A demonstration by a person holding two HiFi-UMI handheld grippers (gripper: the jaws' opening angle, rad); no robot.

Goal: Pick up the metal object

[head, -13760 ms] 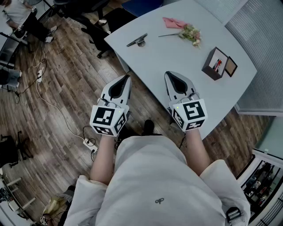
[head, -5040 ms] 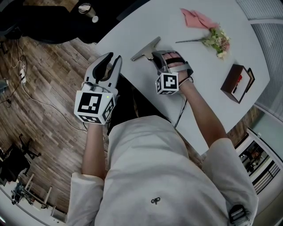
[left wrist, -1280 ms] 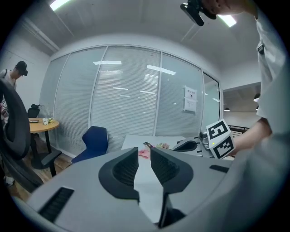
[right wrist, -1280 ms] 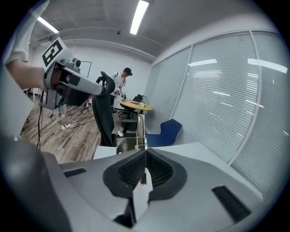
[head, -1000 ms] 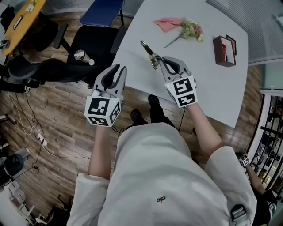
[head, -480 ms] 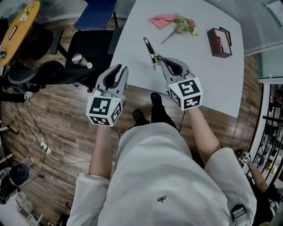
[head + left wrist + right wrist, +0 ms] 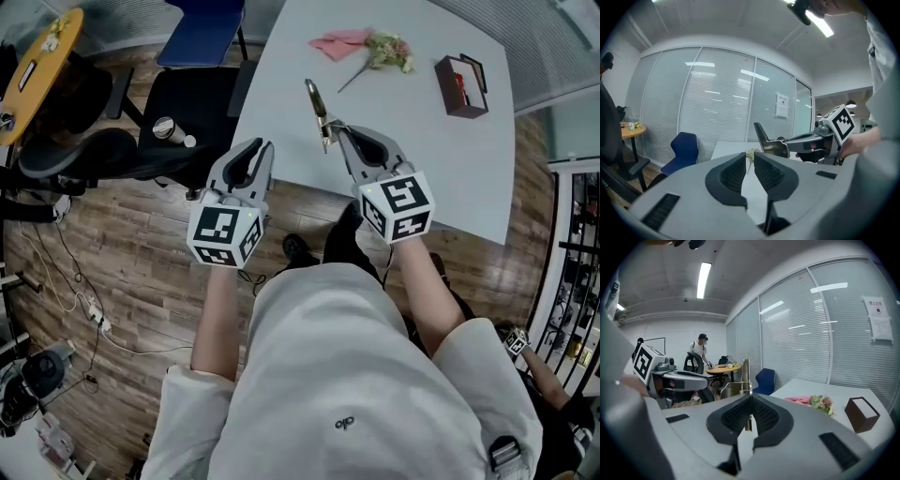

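Lift stage of the pick-up, judged all but complete. Right claw (image 7: 331, 128) clamped on the metal object (image 7: 316, 101), pads pressed flat on its near end with only the thin metal between them. Object projecting forward and upward past the claw tips, clear of the white tabletop (image 7: 422, 131) and touching nothing else; in the right gripper view, standing upright out of the pads as a narrow bar with a broader plate at its base. Left claw (image 7: 263, 148) off the tabletop edge, to the left of the right claw and well apart from it, jaws parted by a narrow gap with nothing in it. Next move, as a judgement: hold the squeeze steady and carry the object level. Long free end likely to swing or twist in the pads if the wrist rolls sharply, since the grip sits at one end only. No call for the left claw unless the bar slips. One container in view: a dark box (image 7: 459, 73), open at the top, on the tabletop beyond and to the right of the right claw; something red inside, too small to identify. Flower sprig (image 7: 388, 50) and pink cloth (image 7: 339, 39) lying loose ahead of the claw tips, in no container.
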